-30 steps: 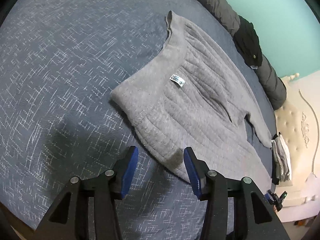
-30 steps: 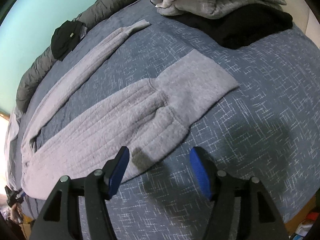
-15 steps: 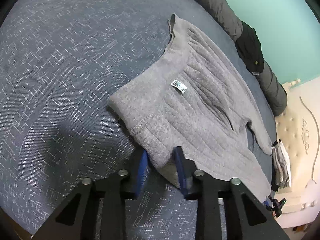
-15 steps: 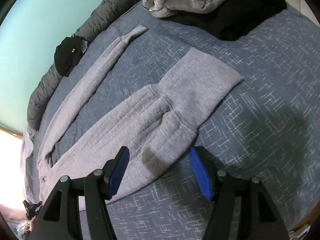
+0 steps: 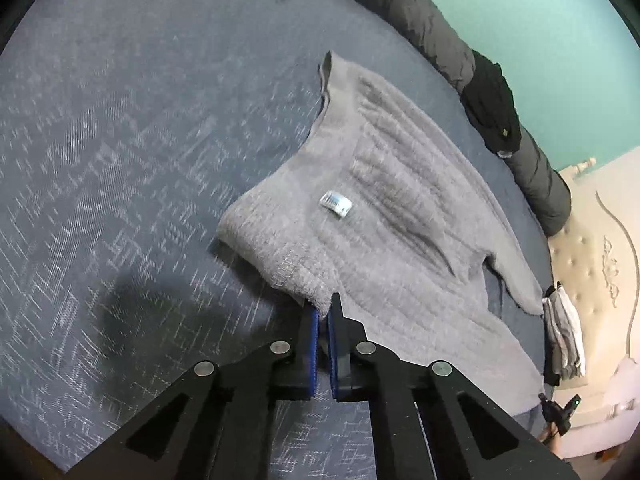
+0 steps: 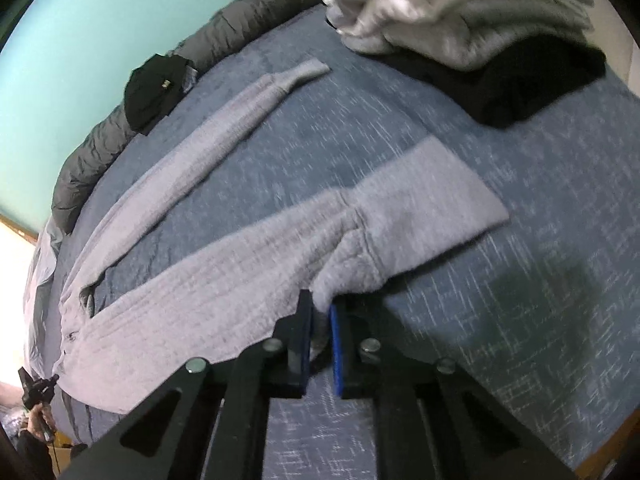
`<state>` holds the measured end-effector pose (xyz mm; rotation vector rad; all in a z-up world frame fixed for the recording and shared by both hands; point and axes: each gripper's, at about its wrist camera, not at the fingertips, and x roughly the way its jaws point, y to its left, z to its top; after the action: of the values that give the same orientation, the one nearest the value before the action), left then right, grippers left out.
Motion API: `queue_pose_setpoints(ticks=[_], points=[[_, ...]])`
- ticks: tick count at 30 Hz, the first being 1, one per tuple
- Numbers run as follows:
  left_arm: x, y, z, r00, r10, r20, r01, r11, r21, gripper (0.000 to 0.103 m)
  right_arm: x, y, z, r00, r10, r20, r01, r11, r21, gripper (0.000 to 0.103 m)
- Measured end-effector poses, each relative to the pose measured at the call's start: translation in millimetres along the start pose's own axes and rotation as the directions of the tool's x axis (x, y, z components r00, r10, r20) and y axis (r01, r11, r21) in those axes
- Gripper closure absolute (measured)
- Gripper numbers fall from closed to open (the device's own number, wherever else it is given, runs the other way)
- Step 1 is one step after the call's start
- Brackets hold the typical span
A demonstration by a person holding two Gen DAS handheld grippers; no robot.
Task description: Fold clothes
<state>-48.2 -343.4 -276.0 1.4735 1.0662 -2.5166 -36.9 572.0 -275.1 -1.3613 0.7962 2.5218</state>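
- There is one grey sweater (image 5: 404, 224) lying flat on the blue bed cover (image 5: 120, 128), with two long sleeves.
- Its cloth has soft ridges, and one small white tag (image 5: 335, 204) sits near its top edge.
- In the right wrist view, one sleeve (image 6: 208, 128) lies straight toward the far edge of the bed. The other sleeve has a wide smooth cuff (image 6: 432, 196) that points to the right edge.
- There are two grippers. The left gripper (image 5: 322, 312) has its blue pads pressed nearly together on the near edge of the sweater.
- The right gripper (image 6: 320, 316) is almost closed too, and it pinches the sweater's near edge, just beside the cuff.
- One long dark puffy roll (image 5: 432, 36) lies along the far edge of the bed, by the green wall, with one black thing (image 5: 494, 108) lying on it.
- One pile of folded clothes (image 6: 460, 8) sits at the far right corner, light ones on top of a black one.
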Motion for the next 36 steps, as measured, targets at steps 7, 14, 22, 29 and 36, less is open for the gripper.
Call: queue_pose_setpoints(ticks=[7, 14, 22, 29, 36], points=[[-17, -37, 34, 0.999, -0.02, 0.039, 0.018, 0.998, 0.062, 0.1, -19, 25, 40, 0.999, 0.021, 0.046, -0.019, 0.999, -0.041, 0.096], [-24, -77, 86, 0.997, -0.016, 0.076, 0.006, 0.992, 0.125, 0.1, -26, 61, 99, 0.998, -0.011, 0.061, 0.018, 0.992, -0.122, 0.096], [-3, -106, 142, 0.997, -0.009, 0.082, -0.003, 0.99, 0.14, 0.1, -3, 88, 161, 0.995, -0.058, 0.08, 0.071, 0.983, -0.167, 0.096], [39, -125, 184, 0.998, 0.006, 0.065, -0.016, 0.988, 0.151, 0.1, 44, 94, 204, 0.994, -0.091, 0.059, 0.1, 0.982, -0.159, 0.096], [72, -139, 220, 0.998, 0.017, 0.055, -0.025, 0.987, 0.157, 0.1, 87, 102, 246, 0.991, -0.127, 0.038, 0.132, 0.978, -0.162, 0.097]])
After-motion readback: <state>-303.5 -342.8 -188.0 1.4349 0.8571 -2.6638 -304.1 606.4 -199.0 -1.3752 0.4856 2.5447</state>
